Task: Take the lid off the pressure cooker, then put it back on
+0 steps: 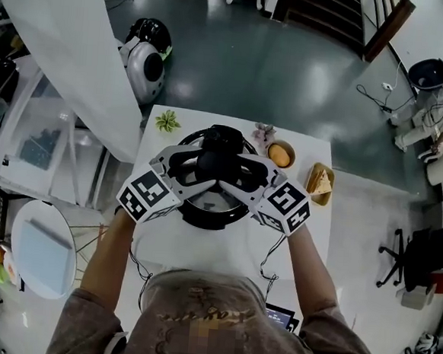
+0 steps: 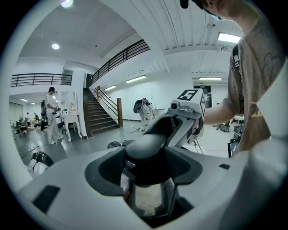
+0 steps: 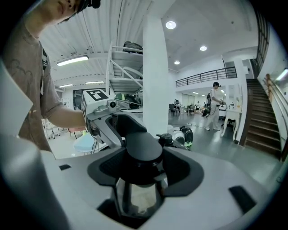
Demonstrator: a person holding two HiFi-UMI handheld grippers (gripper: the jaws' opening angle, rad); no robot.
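Item: round black-rimmed pressure cooker (image 1: 212, 214), standing midway on the white rectangular worktop (image 1: 309, 233), directly before the person. Lid: at the cooker's top; only its black rounded plastic lid handle (image 1: 219, 163) shows clearly. Left hand-held gripper (image 1: 201, 168), white with black pads: pinching the lid handle from the cooker's left. Right hand-held gripper (image 1: 240, 171), same make: pinching the same handle from the cooker's right, facing its twin. Whether the lid sits locked or rides just above the rim cannot be told. Beyond the cooker: green succulent (image 1: 167, 120) and orange bowl (image 1: 281, 153); to its right, a wooden plate (image 1: 320, 183) bearing a pale wedge. Step judged: two-sided grip on the lid. The next move probably calls for equal pressure, a level lid, and a twist or straight lift about the cooker's centre.
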